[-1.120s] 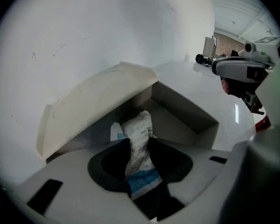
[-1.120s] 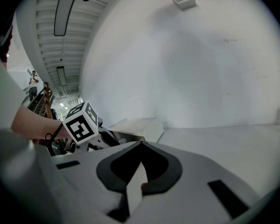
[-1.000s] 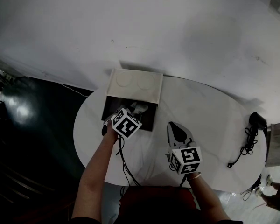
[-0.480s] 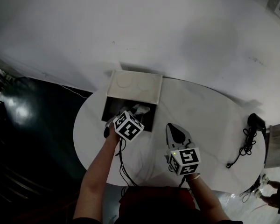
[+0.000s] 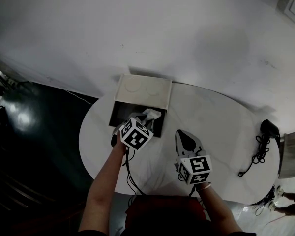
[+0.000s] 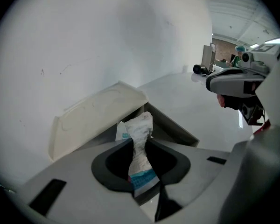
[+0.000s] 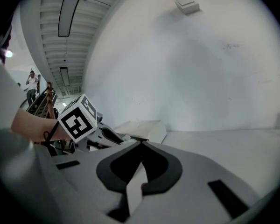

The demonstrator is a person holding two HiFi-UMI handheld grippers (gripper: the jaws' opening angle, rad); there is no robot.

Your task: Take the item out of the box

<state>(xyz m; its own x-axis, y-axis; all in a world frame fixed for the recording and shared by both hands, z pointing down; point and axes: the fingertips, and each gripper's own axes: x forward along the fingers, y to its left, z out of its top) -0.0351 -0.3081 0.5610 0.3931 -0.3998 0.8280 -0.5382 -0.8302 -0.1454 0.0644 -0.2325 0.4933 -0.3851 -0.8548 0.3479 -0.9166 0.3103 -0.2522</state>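
Left gripper view: the teal-banded print on the crumpled white packet is too blurred to read. My left gripper has its jaws clamped on that packet, held over the open box. My right gripper, jaws together and empty, hangs over the white oval bench beside a white wall.

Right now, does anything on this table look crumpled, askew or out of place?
The white packet is scrunched and twisted where the left gripper pinches it over the open box. A black cord lies in a loose tangle at the table's right edge. Nothing looks spilled.
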